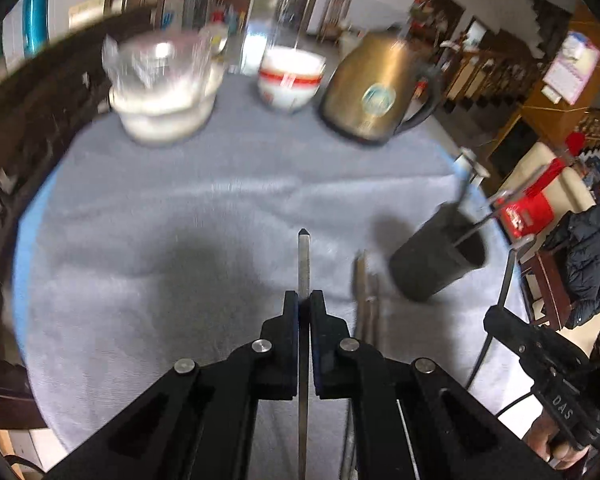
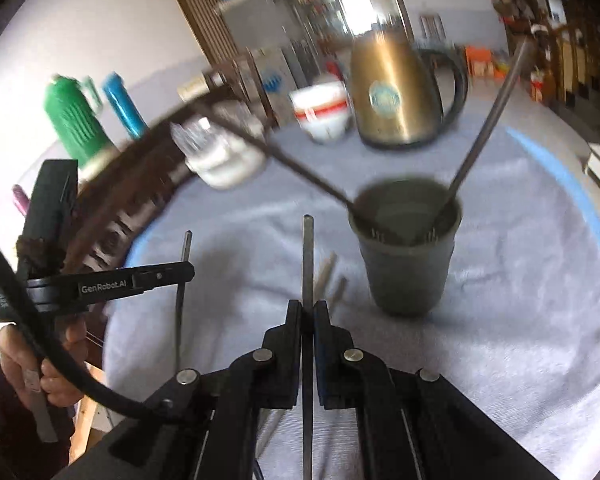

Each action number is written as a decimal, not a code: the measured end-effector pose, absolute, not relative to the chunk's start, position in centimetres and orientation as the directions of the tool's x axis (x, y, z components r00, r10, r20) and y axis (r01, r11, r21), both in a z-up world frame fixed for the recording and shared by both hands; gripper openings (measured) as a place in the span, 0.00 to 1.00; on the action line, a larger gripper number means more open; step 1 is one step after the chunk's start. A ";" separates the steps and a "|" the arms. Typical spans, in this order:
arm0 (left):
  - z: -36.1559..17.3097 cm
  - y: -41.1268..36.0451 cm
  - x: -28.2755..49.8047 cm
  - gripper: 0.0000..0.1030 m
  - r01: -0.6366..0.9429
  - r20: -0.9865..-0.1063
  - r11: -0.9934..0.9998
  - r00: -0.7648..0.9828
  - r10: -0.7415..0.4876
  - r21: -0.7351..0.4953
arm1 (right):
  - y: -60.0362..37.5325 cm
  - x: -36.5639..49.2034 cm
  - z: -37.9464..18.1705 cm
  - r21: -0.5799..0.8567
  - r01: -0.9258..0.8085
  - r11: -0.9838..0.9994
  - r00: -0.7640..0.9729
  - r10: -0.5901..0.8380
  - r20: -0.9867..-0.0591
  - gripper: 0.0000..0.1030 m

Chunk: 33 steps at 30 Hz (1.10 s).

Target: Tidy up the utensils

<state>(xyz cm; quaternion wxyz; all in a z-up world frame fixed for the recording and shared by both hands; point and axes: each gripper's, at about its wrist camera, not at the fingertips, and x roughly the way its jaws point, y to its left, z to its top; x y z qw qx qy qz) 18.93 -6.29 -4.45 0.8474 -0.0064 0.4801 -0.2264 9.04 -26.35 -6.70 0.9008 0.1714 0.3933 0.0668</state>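
The left gripper (image 1: 304, 304) is clenching a thin grey metal chopstick (image 1: 303, 264) between its two black fingers, and the stick is pointing forward above the pale grey cloth (image 1: 204, 200) that is covering the round tabletop; the right gripper (image 2: 308, 312) is clenching a second thin grey metal chopstick (image 2: 308, 256) in the same way, with the stick running up between the closed pads and past their tips; no gap is showing between the pads and the sticks in either wrist view. The dark grey round plastic utensil cup (image 2: 406, 264) is standing upright on the cloth near the right edge of the tabletop, and it is already holding two long thin utensils (image 2: 484, 120) that are leaning outward against its rim; in the left wrist view the same cup (image 1: 436, 264) is appearing tilted by the lens. A few more light-coloured sticks (image 2: 328, 276) are lying flat on the cloth just beside the cup, on its left side; how many they are I cannot tell, because the picture is blurred. Along the far edge of the tabletop a gold-coloured metal kettle with a black handle (image 1: 376, 92) is standing, next to it a white ceramic bowl with a red band (image 1: 290, 80), and further left a clear glass container on white bowls (image 1: 164, 92). In the right wrist view a person's hand (image 2: 40, 360) is gripping the handle of the left gripper at the left edge of the tabletop.
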 end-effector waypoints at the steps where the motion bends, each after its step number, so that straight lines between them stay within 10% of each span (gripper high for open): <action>1: -3.6 -6.3 18.4 0.05 0.386 -0.798 0.895 0.454 -0.396 -0.224 | -26.5 8.4 -5.8 0.365 0.009 0.931 0.705 0.253 -0.663 0.06; 33: 14.3 -14.6 16.4 0.05 0.541 -0.454 0.812 0.680 -0.576 -0.220 | -33.9 5.6 9.0 0.361 0.150 0.920 0.962 -0.052 -0.269 0.06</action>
